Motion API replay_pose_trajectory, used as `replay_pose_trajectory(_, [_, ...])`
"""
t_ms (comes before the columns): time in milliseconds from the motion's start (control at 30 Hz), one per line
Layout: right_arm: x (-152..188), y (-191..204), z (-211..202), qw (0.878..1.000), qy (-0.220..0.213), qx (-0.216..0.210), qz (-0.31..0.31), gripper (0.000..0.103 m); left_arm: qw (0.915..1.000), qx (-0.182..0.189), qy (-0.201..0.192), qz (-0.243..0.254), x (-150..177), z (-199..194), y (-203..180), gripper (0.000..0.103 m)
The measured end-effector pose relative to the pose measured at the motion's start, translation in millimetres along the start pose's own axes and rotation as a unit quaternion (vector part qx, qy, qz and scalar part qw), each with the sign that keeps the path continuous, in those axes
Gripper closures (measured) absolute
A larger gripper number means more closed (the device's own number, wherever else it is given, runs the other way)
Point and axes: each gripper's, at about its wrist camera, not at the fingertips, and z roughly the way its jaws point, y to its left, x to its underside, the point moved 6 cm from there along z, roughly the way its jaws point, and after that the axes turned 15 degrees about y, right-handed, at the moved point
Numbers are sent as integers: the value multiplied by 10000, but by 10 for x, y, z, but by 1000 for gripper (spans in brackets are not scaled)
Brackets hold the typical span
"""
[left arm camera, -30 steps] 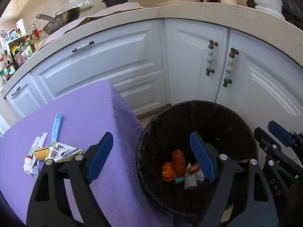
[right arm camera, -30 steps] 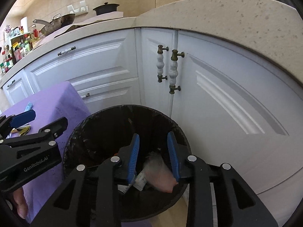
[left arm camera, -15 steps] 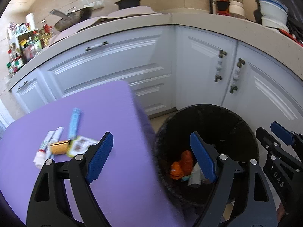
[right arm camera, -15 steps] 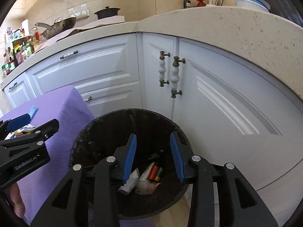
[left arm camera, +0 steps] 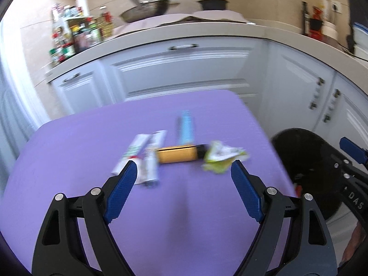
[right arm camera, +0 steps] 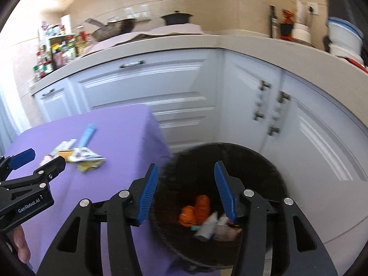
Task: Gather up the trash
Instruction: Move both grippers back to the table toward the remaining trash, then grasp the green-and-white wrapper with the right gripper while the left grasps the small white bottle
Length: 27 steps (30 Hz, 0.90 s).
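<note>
Swung from bin [right arm camera: 220, 207] to table [left arm camera: 69, 161], our empty, spread left gripper [left arm camera: 184, 193] faces the crosswise gold tube [left arm camera: 177, 154]; the right gripper [right arm camera: 186, 191] gapes empty too.

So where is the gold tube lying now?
In the left wrist view the gold tube lies mid-table on the purple cloth, between the white tubes and the crumpled wrapper.

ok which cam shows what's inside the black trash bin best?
Right wrist: it looks down into the black round trash bin, showing orange wrappers and a white tube at the bottom. Left wrist catches only the bin's edge at far right, contents barely visible.
</note>
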Motion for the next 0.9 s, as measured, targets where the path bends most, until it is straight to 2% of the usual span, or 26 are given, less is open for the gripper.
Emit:
replay_pose_trajectory(267, [-92, 675, 66, 9981, 70, -389, -478, 35, 9978, -387, 148, -526, 137, 77, 713, 21])
replay_pose_trajectory(500, [-150, 1134, 252, 9947, 301, -565, -804, 29, 9937, -598, 245, -911, 242, 152, 1200, 21])
replay_pose_trajectory(700, [-201, 1298, 496, 9936, 584, -382, -886, 26, 9908, -633, 331, -1148, 309, 234, 1461, 21])
replay_pose_trajectory(900, [-176, 1339, 701, 9899, 956, -200, -1026, 26, 9900, -581, 404, -1223, 368, 305, 1537, 21])
